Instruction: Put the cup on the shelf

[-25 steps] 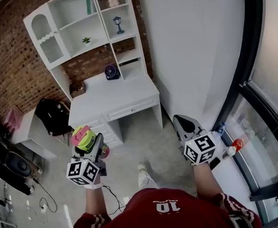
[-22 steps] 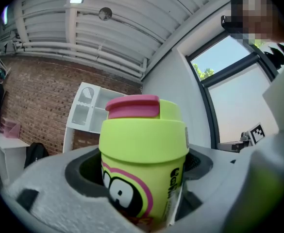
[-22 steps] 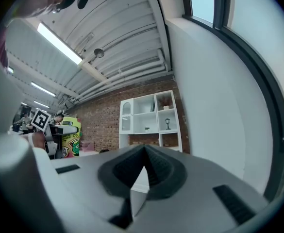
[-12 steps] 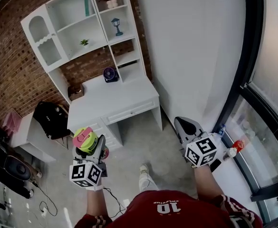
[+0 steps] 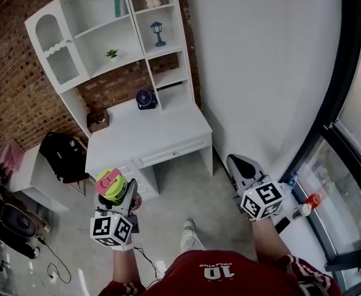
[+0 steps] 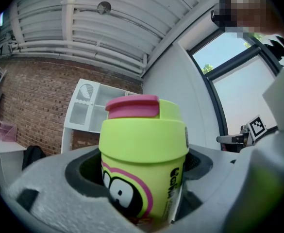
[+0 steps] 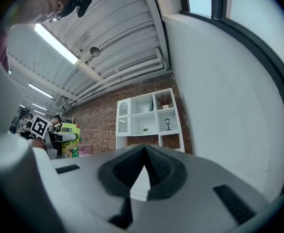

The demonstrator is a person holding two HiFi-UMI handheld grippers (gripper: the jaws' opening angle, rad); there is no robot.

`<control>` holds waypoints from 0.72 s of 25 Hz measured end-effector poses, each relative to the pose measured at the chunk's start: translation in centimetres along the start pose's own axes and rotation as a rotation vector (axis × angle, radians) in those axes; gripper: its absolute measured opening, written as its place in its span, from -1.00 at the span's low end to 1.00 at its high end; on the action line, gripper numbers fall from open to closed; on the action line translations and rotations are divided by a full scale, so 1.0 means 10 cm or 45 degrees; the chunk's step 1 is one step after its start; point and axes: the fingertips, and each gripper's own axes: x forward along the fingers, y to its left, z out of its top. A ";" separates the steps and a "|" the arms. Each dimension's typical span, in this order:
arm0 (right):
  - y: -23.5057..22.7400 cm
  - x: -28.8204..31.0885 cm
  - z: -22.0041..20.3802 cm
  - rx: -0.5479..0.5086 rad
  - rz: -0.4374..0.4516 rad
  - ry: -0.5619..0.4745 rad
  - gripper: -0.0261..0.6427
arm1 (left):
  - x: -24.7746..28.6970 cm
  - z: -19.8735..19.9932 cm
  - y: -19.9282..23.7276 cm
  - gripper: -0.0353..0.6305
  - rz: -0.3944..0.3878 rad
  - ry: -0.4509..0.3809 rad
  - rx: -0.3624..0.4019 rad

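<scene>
At the far left a black backpack (image 5: 62,156) sits on a low white side table (image 5: 32,180) beside the desk.

Your left gripper (image 5: 120,199) has its jaws closed on the lower body of a lime-green cup (image 6: 144,144) with a pink lid flap. The cup stands upright between them, with its lid clear above the jaws. You hold it over the floor, off the front left corner of the white worktop (image 5: 149,131). It is well apart from the white shelf unit (image 5: 91,11), which stands along the worktop's back edge against the brick wall.

A brown box (image 5: 98,119) sits at the worktop's back left corner. A small green plant (image 5: 112,53) stands in a middle compartment of the shelf unit. Right of it, a purple fan (image 5: 145,98) stands at the worktop's back edge. Above the fan, a little blue lantern (image 5: 158,33) occupies a compartment in the unit's right column.

Your right gripper (image 5: 240,165) is held over the floor, off the worktop's front right corner and near the white wall. Its jaws are pressed together at the tips with nothing between them.

At the far right, a bottle (image 5: 305,207) with red on it lies at the foot of the window frame.
</scene>
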 end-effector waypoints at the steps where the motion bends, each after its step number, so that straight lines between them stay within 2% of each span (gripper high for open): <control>1: -0.03 0.13 -0.02 0.000 -0.003 0.002 -0.91 | 0.10 -0.02 0.06 0.38 -0.004 0.002 -0.009; 9: -0.37 1.26 0.11 -0.034 -0.001 -0.038 -0.91 | 1.04 -0.26 0.68 0.38 0.006 0.037 -0.048; 14: -0.56 1.98 0.17 0.002 -0.035 -0.035 -0.91 | 1.65 -0.37 1.03 0.38 -0.039 0.074 -0.014; 18: -0.62 2.52 0.14 0.026 -0.041 -0.023 -0.90 | 2.06 -0.34 1.33 0.38 -0.077 0.052 -0.015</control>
